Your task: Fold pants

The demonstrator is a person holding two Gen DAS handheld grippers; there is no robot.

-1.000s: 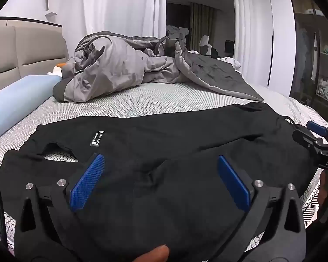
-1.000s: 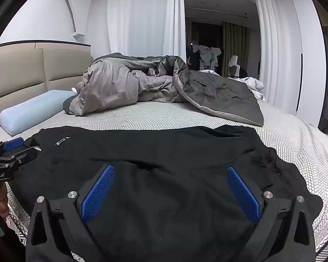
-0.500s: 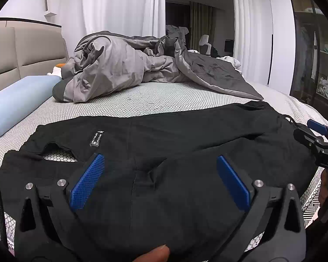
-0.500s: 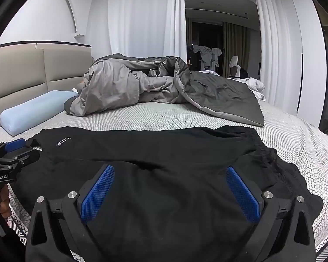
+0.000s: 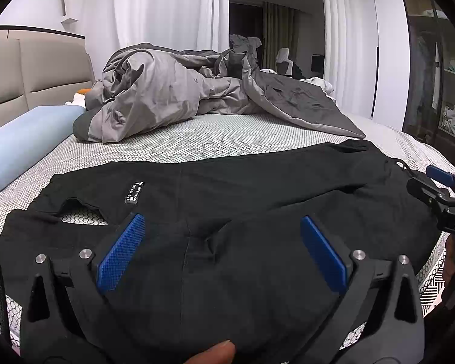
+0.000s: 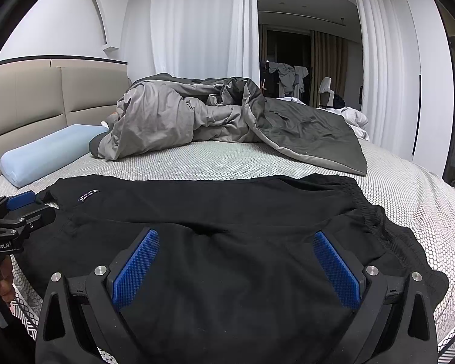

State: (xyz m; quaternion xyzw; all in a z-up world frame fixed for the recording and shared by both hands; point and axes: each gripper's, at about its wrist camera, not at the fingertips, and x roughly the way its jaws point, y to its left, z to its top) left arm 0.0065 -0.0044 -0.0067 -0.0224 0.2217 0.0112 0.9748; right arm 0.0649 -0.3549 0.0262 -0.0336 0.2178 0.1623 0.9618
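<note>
Behind, at 12 o'clock, a grey duvet [image 6: 227,121] lies on the bed [image 6: 197,163], and the black pants [image 6: 227,218] lie folded lengthwise, cross fold left, under both released grippers, left gripper [image 5: 221,251] and right gripper [image 6: 236,261].

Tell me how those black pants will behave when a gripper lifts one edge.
The black pants lie limp and creased on the bed, so they will probably sag and drape. The gathered waistband looks stretchy. The matte cloth seems unlikely to slip.
</note>
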